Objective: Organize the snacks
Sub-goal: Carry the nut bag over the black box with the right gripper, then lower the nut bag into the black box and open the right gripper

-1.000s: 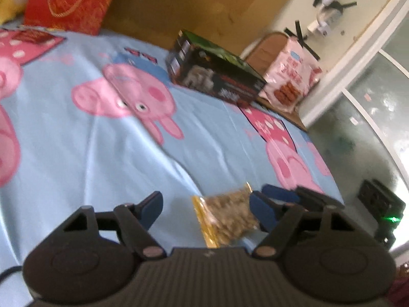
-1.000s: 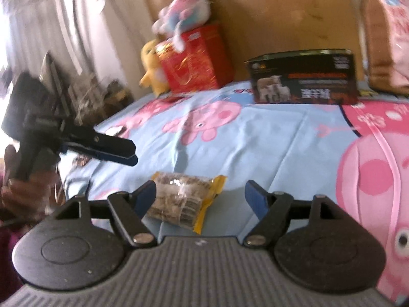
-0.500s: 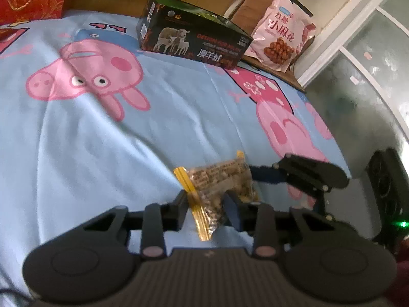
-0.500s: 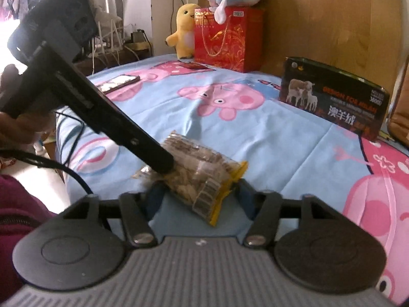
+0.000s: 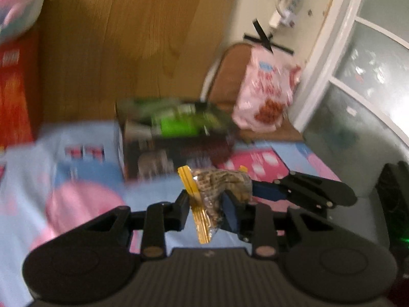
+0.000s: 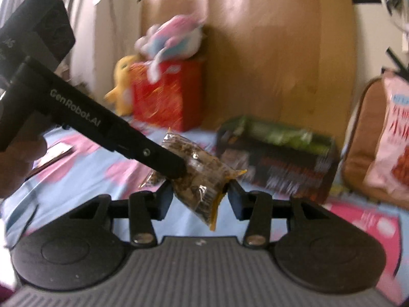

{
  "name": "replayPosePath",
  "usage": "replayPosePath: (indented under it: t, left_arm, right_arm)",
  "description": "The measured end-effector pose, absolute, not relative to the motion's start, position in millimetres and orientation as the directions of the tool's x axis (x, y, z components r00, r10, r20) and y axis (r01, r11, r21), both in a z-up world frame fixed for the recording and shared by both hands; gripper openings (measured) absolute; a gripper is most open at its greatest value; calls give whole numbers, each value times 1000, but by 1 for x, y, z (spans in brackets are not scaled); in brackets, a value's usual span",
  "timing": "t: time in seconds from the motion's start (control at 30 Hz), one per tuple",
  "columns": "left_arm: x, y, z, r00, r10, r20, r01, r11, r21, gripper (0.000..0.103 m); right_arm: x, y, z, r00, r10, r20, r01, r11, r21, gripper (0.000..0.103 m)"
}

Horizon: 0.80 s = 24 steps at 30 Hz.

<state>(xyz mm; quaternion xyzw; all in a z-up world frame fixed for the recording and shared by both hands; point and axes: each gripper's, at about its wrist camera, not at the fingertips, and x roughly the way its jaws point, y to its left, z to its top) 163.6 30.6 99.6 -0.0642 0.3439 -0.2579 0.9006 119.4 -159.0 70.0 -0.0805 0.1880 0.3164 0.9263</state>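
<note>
light: daylight, window right | blur: heavy motion smear across background | edges: fisheye bending | foreground: sharper

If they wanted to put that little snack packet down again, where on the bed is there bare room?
The widest bare patch is the blue bedspread in front of the dark box, stretching left toward the red gift bag. It is crowded by the headboard, where the box, red bag and pink snack bag stand. Both grippers hold the snack packet in the air.

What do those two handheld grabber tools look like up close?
Both are matte black plastic. Each has a ribbed grey base flanked by two round discs, with linkage bars on brass-coloured pivots leading to jaws faced in dark blue. The left gripper carries white "GenRobot.AI" lettering on its side; the right gripper matches.
</note>
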Motion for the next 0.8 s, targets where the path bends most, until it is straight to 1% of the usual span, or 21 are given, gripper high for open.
replayPosePath:
  t: [0.13,0.3,0.37,0.43,0.5,0.6,0.7,0.73,0.8]
  left_arm:
    - [213,32,113,675,-480,-561,405,876,-262,32]
    - [272,30,103,697,-421,-580,346,906,-243,36]
    - [288,25,94,704,-381,-600,310,924,-224,38]
    - [299,21,85,716,-323,-620,263,946,-189,37]
    - [300,22,79,725,-293,-623,239,956,-172,37]
    - [289,26,75,730,-287,-621,216,958,-189,38]
    - [265,27,80,749,-285,-598,212,958,-191,38]
    - [254,25,82,761,-270,-590,203,963,-178,45]
    - [232,22,87,785,-228,-576,178,974,-143,51]
  right_arm:
    - [171,-150,81,771,519,-369,-576,816,-55,50]
    - [227,-138,74,805,457,-379,-520,850,-79,52]
    - [245,-136,66,808,431,-403,-494,867,-65,57]
    - [250,-140,61,811,412,-415,-463,886,-24,59]
    - [243,-149,60,817,420,-396,-451,892,16,60]
    - [224,-163,64,832,420,-361,-425,902,72,63]
    - [199,-183,65,834,423,-353,-393,906,157,63]
    - [190,-188,63,832,424,-359,-380,905,190,64]
    - [172,-198,58,827,423,-371,-349,903,252,64]
